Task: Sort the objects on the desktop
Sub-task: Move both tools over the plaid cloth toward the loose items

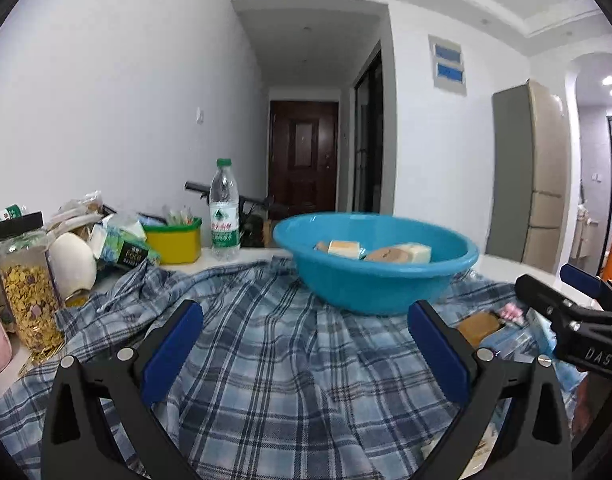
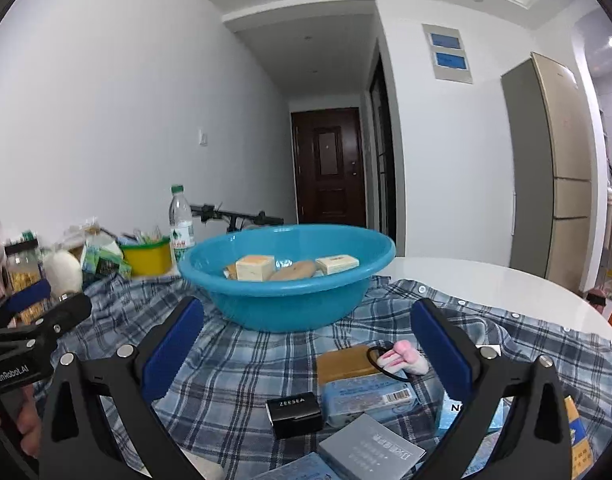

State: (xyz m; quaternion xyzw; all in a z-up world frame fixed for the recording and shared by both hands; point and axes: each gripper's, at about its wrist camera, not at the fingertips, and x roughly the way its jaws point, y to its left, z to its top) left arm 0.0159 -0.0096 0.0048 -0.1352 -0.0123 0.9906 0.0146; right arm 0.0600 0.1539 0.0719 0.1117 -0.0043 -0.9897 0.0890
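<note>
Blue basin on plaid cloth, bench beneath; cream blocks and a brown round piece inside. Left hand-held gripper: jaws spread wide, empty, just in front of the basin. Right hand-held gripper: likewise agape, nothing held. Before the basin, toward the right gripper: tan box, pink hair tie, black ZEESEA box (lettering legible), blue packet.

A dark wooden door closes the far hallway, with a tall beige refrigerator standing at right.
</note>
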